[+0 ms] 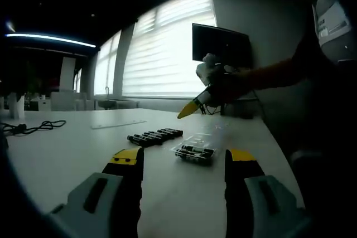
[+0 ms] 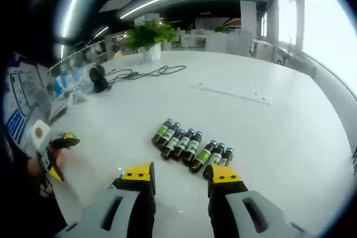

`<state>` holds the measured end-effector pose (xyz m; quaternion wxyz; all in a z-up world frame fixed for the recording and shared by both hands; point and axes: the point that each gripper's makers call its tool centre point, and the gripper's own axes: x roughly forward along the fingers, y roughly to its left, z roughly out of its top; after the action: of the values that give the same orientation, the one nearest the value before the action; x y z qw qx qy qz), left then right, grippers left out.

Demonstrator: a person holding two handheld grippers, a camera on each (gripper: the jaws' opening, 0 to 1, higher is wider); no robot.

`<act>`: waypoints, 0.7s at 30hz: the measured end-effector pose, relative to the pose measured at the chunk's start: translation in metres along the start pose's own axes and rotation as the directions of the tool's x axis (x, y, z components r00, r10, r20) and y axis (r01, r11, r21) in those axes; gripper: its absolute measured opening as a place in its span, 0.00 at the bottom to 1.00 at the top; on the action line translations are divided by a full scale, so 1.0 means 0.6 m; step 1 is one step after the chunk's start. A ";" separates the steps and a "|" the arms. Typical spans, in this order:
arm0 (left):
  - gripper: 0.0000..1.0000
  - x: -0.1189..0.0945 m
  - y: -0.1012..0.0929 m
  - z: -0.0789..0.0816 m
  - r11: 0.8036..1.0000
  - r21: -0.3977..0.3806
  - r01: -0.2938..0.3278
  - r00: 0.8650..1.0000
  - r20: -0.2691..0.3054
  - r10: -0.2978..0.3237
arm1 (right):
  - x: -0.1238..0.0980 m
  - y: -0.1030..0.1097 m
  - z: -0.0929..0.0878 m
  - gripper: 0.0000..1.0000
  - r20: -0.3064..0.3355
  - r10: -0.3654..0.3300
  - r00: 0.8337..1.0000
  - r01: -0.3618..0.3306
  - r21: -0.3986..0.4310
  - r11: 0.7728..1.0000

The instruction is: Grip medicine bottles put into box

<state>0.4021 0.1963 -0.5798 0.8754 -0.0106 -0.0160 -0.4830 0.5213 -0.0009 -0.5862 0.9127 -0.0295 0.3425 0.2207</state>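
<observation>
Bottles (image 2: 192, 147) lie packed touching, so neighbours could get knocked; both tongs (image 2: 181, 175) (image 1: 184, 160) are held open, empty

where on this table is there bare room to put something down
Bare white table lies between the row of medicine bottles and the strip, and beyond that toward the plant. In the left gripper view, the stretch between the cable and the bottles is free too. It is crowded around the clear box beside the bottle row.
</observation>
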 end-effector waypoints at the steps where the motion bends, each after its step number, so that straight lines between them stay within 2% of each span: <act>1: 0.51 0.000 0.000 0.000 1.000 0.000 0.000 1.000 0.000 0.000 | 0.003 -0.010 -0.003 0.27 -0.021 -0.017 1.000 0.017 0.019 1.000; 3: 0.51 0.000 -0.001 0.000 1.000 0.000 0.003 1.000 -0.001 -0.003 | 0.010 -0.026 -0.004 0.26 -0.035 -0.035 0.999 0.037 0.051 0.998; 5: 0.51 0.000 0.000 0.000 1.000 0.000 0.001 1.000 0.000 -0.001 | 0.016 -0.043 -0.003 0.25 -0.034 -0.061 0.998 0.064 0.118 0.991; 7: 0.51 0.000 0.000 0.000 1.000 0.000 0.000 1.000 0.001 0.000 | 0.023 -0.052 -0.013 0.24 -0.063 -0.062 0.996 0.072 0.166 0.983; 10: 0.51 0.000 0.000 0.000 1.000 0.001 0.000 1.000 0.000 0.000 | 0.035 -0.071 -0.024 0.15 -0.111 -0.089 0.990 0.111 0.212 0.971; 11: 0.51 0.000 0.000 0.000 1.000 0.000 -0.001 1.000 0.000 0.001 | 0.040 -0.076 -0.022 0.12 -0.111 -0.097 0.989 0.119 0.218 0.969; 21: 0.51 0.001 0.000 0.000 1.000 0.004 -0.001 1.000 0.000 0.001 | 0.067 -0.102 -0.030 0.12 -0.183 -0.144 0.973 0.176 0.178 0.968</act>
<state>0.4023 0.1957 -0.5798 0.8757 -0.0089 -0.0167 -0.4826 0.5634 -0.0445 -0.6315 0.8939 0.0130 0.4347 0.1085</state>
